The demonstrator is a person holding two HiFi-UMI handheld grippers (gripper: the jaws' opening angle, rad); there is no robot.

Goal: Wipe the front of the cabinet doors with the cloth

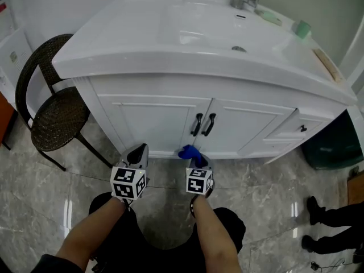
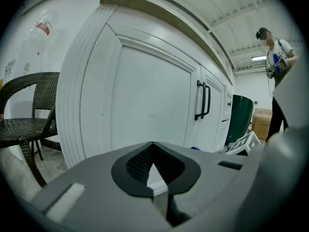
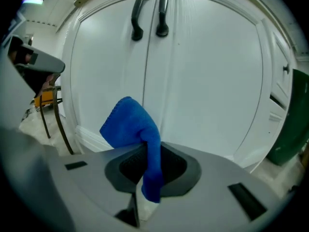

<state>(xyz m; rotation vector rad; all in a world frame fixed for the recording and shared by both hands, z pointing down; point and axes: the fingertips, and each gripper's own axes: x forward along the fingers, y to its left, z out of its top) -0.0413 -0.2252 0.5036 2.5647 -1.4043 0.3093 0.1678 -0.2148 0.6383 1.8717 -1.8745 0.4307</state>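
Observation:
A white vanity cabinet has two doors (image 1: 165, 121) with a pair of black handles (image 1: 203, 124) at their meeting edges. My right gripper (image 1: 196, 159) is shut on a blue cloth (image 3: 137, 129), which bunches above the jaws just short of the door bottoms (image 3: 203, 81). The blue cloth (image 1: 189, 152) shows below the handles in the head view. My left gripper (image 1: 138, 154) is shut with nothing in it, low before the left door (image 2: 149, 105).
A dark wicker chair (image 1: 54, 115) stands left of the cabinet. A dark green bin (image 1: 330, 147) sits at the right end. A person's legs (image 1: 335, 220) are at the far right on the marble floor. The sink top (image 1: 227, 44) overhangs the doors.

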